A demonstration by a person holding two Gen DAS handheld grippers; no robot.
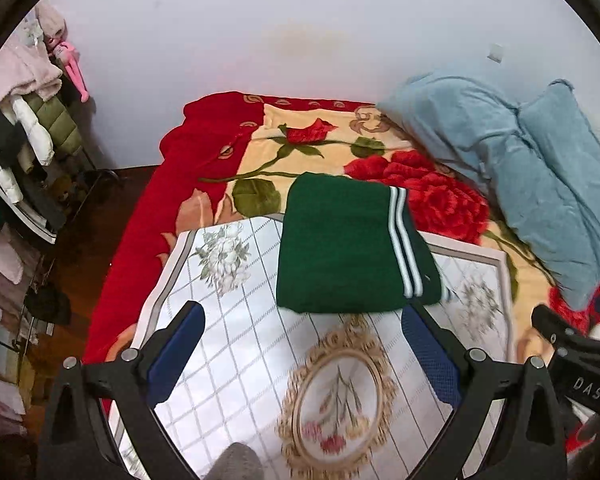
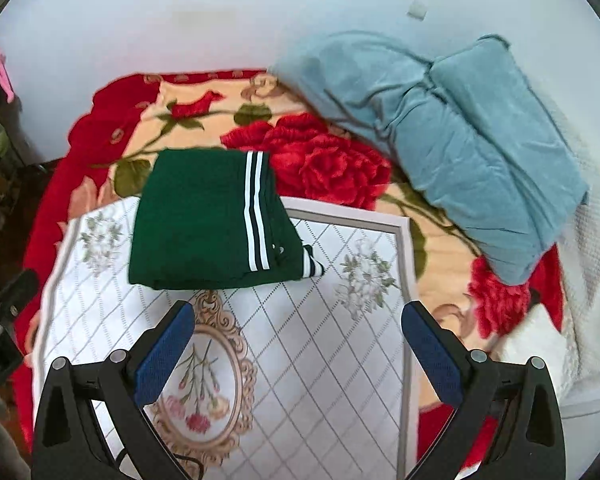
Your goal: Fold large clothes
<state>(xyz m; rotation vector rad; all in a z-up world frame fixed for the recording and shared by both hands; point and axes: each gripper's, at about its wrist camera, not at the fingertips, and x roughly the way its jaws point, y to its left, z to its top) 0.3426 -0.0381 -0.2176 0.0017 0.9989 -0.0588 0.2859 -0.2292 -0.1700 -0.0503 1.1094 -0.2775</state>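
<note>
A dark green garment (image 1: 340,248) with white stripes lies folded into a compact rectangle on a white floral mat (image 1: 236,320) on the bed. It also shows in the right wrist view (image 2: 204,224), on the same mat (image 2: 340,340). My left gripper (image 1: 304,320) is open and empty, held above the mat just short of the garment's near edge. My right gripper (image 2: 300,320) is open and empty, also above the mat and short of the garment. The right gripper's body shows at the right edge of the left wrist view (image 1: 572,356).
A red rose-pattern blanket (image 1: 204,152) covers the bed. A folded light blue quilt (image 2: 460,132) lies at the back right. A rack of hanging clothes (image 1: 28,120) stands on the left beside dark floor. A white knit cloth (image 2: 580,320) lies at the far right.
</note>
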